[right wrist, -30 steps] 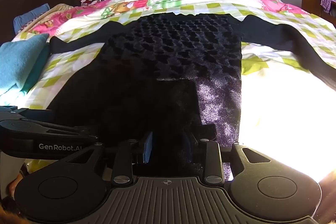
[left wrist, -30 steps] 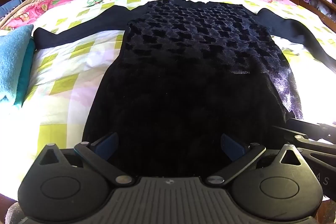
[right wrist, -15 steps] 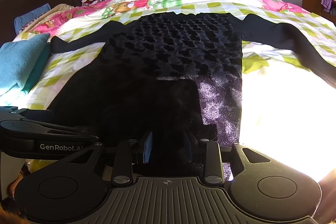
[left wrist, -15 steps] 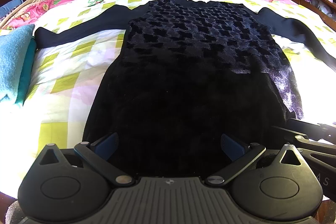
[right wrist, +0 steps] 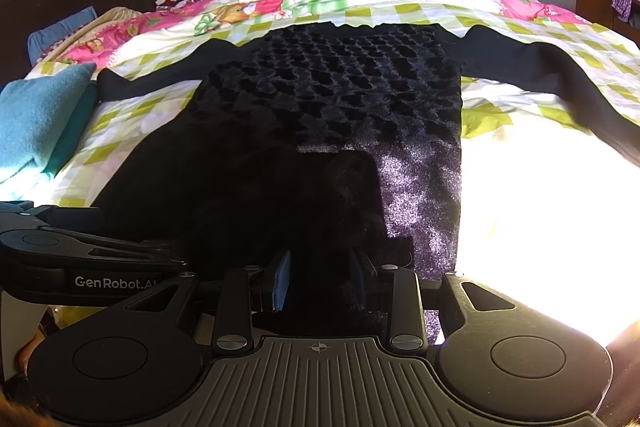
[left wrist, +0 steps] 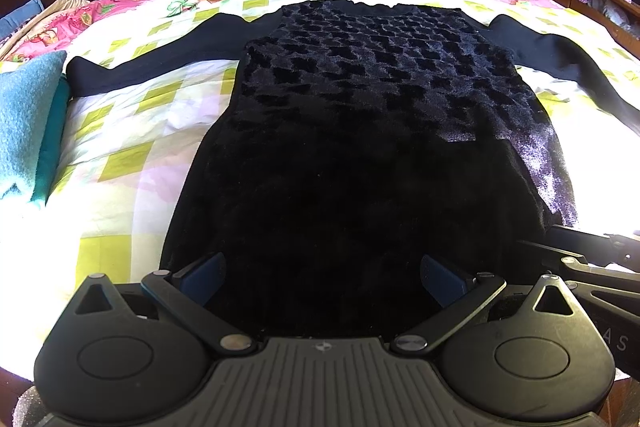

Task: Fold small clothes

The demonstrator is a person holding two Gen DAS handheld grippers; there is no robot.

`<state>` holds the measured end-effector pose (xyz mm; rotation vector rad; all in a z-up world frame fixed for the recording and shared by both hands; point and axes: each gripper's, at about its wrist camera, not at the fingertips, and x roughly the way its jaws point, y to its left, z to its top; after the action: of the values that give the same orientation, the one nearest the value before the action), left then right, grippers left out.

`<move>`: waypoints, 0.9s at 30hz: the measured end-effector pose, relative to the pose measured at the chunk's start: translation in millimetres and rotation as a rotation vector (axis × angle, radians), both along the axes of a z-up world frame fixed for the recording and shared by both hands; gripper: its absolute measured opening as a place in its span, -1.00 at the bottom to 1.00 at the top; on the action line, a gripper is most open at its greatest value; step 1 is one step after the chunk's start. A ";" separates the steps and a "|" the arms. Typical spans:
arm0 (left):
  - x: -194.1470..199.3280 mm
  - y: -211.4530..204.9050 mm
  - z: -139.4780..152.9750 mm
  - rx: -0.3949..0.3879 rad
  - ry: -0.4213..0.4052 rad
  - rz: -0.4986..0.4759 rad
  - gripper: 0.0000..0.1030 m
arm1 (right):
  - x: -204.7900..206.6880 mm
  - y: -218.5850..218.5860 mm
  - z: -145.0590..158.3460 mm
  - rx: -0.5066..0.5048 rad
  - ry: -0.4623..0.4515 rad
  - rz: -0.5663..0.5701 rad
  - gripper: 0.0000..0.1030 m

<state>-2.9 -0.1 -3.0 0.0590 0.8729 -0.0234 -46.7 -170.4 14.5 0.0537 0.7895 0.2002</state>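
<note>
A black top lies spread flat on the bed, front up, its hem toward the near edge and its neckline toward the far side. Both long sleeves are stretched out sideways over the checked green, white and pink quilt. The body of the top is fuzzy, with a raised pattern of dark patches; the sleeves look smooth and plain. Sunlight falls across the near right part of it, so that the pile glitters there, while the rest sits in shade.

The left gripper hovers at the hem, its blue-padded fingers spread wide apart, one to each side of the fabric's lower middle. The right gripper is just beside it at the hem's right part, fingers drawn in close with a fold of the dark cloth between them, clamped on the top.

A folded blue towel rests on the bed's left side, well apart from the top. I see no boxes or baskets holding anything here.
</note>
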 end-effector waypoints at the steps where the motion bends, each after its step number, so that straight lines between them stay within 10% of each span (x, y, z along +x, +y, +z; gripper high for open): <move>1: -0.2 -0.1 -0.1 0.001 0.000 -0.001 1.00 | 0.1 0.0 -0.3 0.000 0.001 -0.001 -0.38; 27: 0.0 -11.9 10.6 0.011 -0.053 -0.090 1.00 | 2.8 -28.5 9.0 0.014 -0.011 -0.085 -0.38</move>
<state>-2.9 -12.1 7.5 0.1091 0.8171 -0.1009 -43.9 -198.9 23.5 0.0994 0.7736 0.1258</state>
